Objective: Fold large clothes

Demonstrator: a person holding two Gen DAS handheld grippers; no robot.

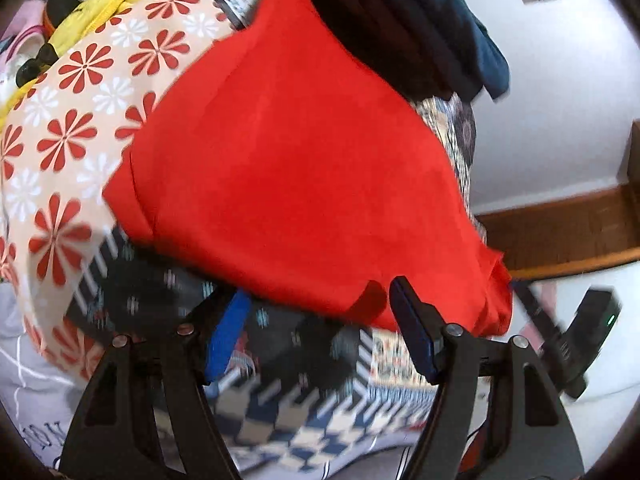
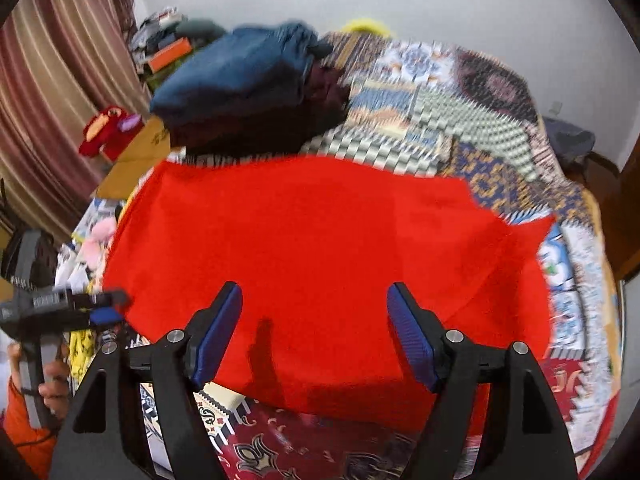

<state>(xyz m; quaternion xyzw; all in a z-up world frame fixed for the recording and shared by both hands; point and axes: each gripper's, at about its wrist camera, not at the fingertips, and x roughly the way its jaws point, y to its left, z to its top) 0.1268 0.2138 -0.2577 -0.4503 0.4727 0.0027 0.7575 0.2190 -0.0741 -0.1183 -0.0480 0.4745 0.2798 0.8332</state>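
Beside patchwork spread (image 2: 460, 120), red cloth's (image 2: 320, 260) edges lie free.

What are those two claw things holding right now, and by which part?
Nothing. The left gripper and the right gripper both stand open over the red cloth, which lies loose on the patterned bedspread.

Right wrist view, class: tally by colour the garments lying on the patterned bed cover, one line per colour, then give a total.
Red: 1, the red garment spread flat in front.
Blue: 1, the folded blue garment at the back.
Dark maroon: 1, the dark folded garment under the blue one.
Total: 3, all on the patterned cover.
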